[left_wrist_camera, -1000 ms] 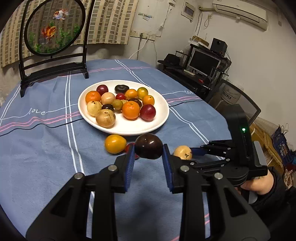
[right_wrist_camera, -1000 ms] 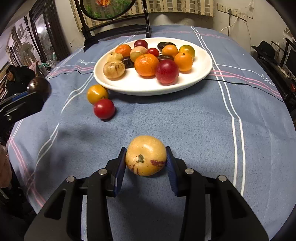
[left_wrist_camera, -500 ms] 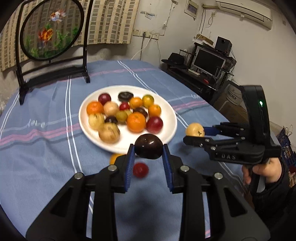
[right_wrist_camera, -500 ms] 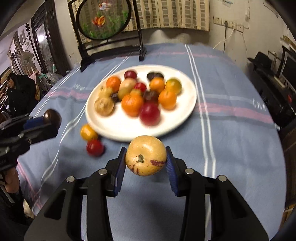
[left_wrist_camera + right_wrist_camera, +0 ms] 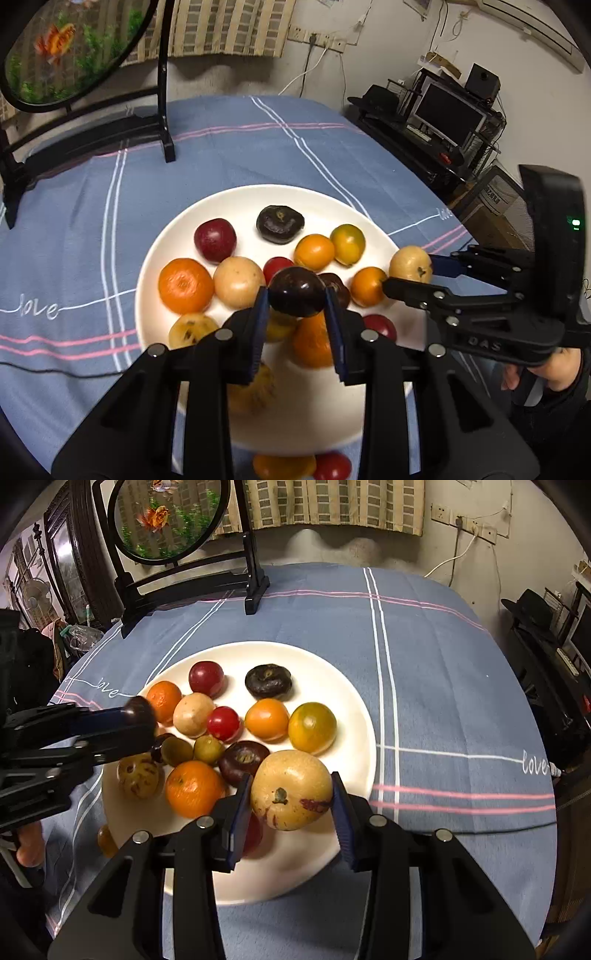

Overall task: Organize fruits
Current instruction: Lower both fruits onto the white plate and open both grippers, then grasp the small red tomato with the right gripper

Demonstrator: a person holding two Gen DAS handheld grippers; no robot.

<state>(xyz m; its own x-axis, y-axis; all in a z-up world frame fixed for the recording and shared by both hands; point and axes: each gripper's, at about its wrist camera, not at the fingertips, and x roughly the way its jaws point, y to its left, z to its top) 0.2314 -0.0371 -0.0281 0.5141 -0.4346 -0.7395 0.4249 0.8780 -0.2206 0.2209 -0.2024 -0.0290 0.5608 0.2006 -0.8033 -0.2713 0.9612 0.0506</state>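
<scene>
Over the white plate (image 5: 155, 258) on the blue-clothed counter (image 5: 221, 155), both grippers hung with fruit in their fingers, where a second earlier they had been low at the near side of the cloth, short of the plate. The left gripper (image 5: 297, 308) held a dark purple fruit (image 5: 296, 291) clamped between its blue pads, fingers set narrow around it, and in its own view that fruit now sat above the middle of the heaped plate instead of above the bare cloth. The right gripper (image 5: 288, 805) gripped a pale yellow fruit (image 5: 291, 794) with a reddish blotch, its fingers closed on both flanks; that fruit had been resting low near the cloth and now hovered over the near right part of the plate. Seen from the left wrist, the right gripper (image 5: 406, 275) reached in from the right with its yellow fruit (image 5: 410, 264) at the plate's right rim, a hand (image 5: 546, 369) behind it. On the plate lay oranges, red and dark fruits, among them a large orange (image 5: 194, 788) and a black one (image 5: 268, 681) at the far side. An orange-yellow fruit (image 5: 284, 467) and a small red fruit (image 5: 332, 466) lay on the cloth just off the plate's near edge, as before. The round painted screen (image 5: 166, 517) on its black stand stood at the far left and loomed larger than earlier.
</scene>
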